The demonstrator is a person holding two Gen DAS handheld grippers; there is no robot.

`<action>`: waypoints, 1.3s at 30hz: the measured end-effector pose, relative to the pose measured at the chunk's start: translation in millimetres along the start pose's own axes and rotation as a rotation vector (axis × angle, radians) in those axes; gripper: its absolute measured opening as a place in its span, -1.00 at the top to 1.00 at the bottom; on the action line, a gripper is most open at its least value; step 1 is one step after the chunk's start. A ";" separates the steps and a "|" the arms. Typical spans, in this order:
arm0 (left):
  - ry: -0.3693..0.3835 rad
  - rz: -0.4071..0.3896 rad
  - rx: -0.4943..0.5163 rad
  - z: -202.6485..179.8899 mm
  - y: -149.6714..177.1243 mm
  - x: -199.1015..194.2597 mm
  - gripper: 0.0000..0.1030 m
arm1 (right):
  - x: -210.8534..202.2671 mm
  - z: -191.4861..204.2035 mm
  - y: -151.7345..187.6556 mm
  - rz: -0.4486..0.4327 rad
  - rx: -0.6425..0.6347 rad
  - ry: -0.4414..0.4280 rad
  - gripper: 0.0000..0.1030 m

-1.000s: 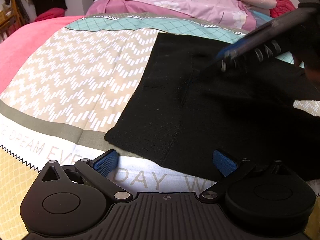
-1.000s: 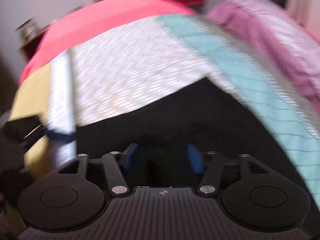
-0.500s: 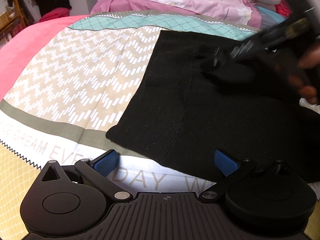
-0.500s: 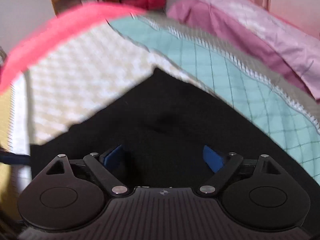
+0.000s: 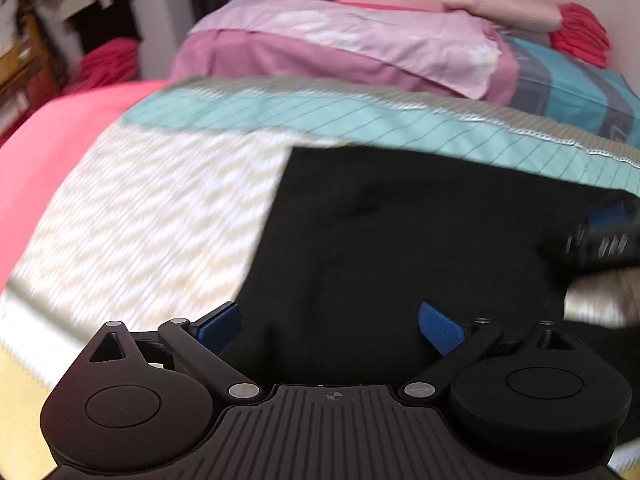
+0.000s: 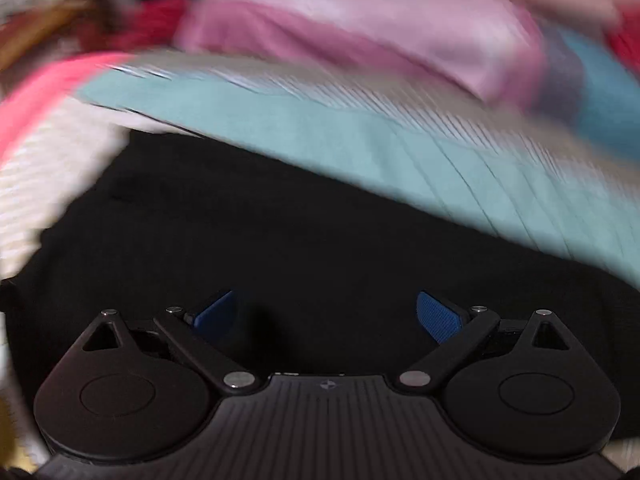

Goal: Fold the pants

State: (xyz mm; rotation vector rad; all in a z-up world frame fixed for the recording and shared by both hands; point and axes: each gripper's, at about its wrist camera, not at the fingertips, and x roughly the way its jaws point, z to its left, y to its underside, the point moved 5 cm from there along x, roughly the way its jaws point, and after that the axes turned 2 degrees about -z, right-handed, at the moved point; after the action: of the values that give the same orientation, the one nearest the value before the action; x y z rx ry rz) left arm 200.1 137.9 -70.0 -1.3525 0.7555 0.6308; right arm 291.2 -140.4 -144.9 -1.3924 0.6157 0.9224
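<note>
The black pants (image 5: 400,240) lie flat on the patterned bedspread (image 5: 152,216). My left gripper (image 5: 330,326) is open and empty, its blue pads over the near part of the black cloth. My right gripper (image 6: 326,314) is open and empty, low over the pants (image 6: 280,240); this view is blurred by motion. The right gripper also shows in the left wrist view (image 5: 600,236) at the right edge, over the pants' right side.
Pink and purple pillows (image 5: 340,48) and a teal pillow (image 5: 576,88) lie along the head of the bed. A teal band of the bedspread (image 6: 360,140) runs just beyond the pants. Shelves and red cloth (image 5: 108,64) stand at the far left.
My left gripper has moved forward over the pants' edge. My right gripper has swung to the right and opened wider; it was over the pants' middle and is now at their right side.
</note>
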 end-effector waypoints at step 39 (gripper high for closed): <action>-0.073 0.118 0.029 -90.6 -44.5 127.0 -1.00 | -176.8 -385.2 114.8 -0.376 0.764 0.580 0.19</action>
State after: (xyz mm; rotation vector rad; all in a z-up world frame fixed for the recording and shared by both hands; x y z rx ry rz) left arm 303.0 39.2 -147.3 -1.2580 0.7864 0.7564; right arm 159.8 -557.7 -106.4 -0.9960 0.9684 -0.0642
